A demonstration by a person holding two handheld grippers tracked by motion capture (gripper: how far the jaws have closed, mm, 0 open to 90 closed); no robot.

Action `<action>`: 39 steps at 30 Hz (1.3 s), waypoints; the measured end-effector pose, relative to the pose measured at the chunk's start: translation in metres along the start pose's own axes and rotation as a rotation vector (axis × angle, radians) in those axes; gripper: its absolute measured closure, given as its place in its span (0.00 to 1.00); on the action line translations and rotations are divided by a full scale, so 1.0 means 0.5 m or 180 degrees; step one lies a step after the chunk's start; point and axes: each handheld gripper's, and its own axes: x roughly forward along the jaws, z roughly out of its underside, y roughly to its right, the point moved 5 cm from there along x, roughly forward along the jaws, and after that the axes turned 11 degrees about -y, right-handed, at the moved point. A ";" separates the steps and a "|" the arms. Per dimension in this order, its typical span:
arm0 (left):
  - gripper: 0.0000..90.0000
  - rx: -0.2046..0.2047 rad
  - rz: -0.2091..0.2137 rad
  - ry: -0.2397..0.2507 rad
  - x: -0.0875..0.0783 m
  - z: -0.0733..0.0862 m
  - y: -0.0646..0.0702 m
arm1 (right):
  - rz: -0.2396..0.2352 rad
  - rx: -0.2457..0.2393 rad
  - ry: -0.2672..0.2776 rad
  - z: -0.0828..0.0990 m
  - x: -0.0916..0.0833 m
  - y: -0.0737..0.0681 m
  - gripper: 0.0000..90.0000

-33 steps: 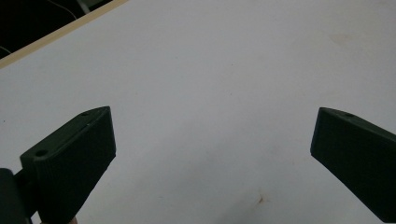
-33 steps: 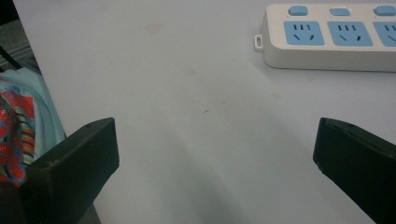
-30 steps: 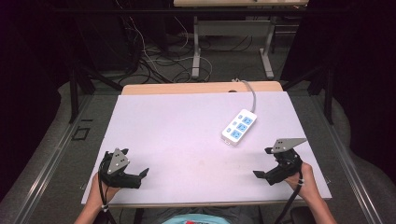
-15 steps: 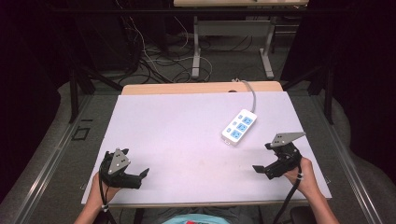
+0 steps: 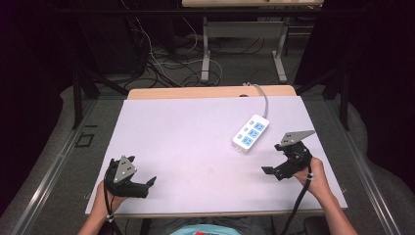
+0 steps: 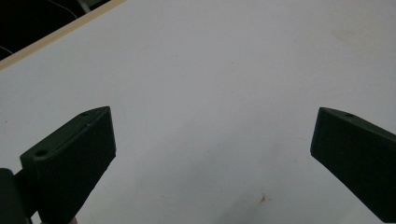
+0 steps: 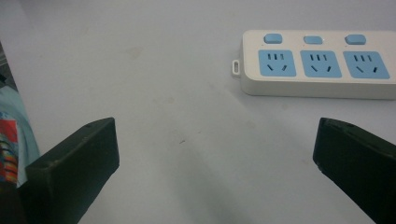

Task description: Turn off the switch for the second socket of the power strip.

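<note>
A white power strip (image 5: pixel 250 132) with blue sockets lies on the right half of the white tabletop (image 5: pixel 195 132); its grey cord (image 5: pixel 266 100) runs off over the far edge. My right gripper (image 5: pixel 273 164) hovers just in front of the strip, open and empty. In the right gripper view the strip (image 7: pixel 322 65) lies ahead and to the right of the wide-apart jaws of that gripper (image 7: pixel 215 123). My left gripper (image 5: pixel 149 184) rests near the front left corner, open, with bare table between its jaws in the left gripper view (image 6: pixel 212 114).
A wooden strip (image 5: pixel 210 92) borders the table's far edge. Beyond it, on the floor, are loose cables (image 5: pixel 156 63) and the legs of another desk (image 5: pixel 205 54). Faint stains mark the tabletop (image 6: pixel 264 198).
My right gripper has lifted and moved away from the front edge toward the power strip. The left gripper has barely moved.
</note>
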 end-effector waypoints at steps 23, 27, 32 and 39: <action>0.00 0.0016 0.0028 -0.0015 0.004 0.000 -0.001 | -0.0059 0.0053 -0.0110 -0.044 0.045 0.071 0.00; 0.00 0.0032 0.0024 -0.0003 0.003 0.000 0.000 | -0.0074 0.0065 -0.0086 -0.064 0.046 0.078 0.00; 0.00 0.0013 0.0018 -0.0007 0.003 0.000 0.000 | -0.0064 0.0029 -0.0081 -0.078 0.049 0.089 0.00; 0.00 0.0013 0.0028 0.0000 0.004 0.000 0.000 | -0.0076 0.0119 -0.0014 -0.091 0.058 0.101 0.00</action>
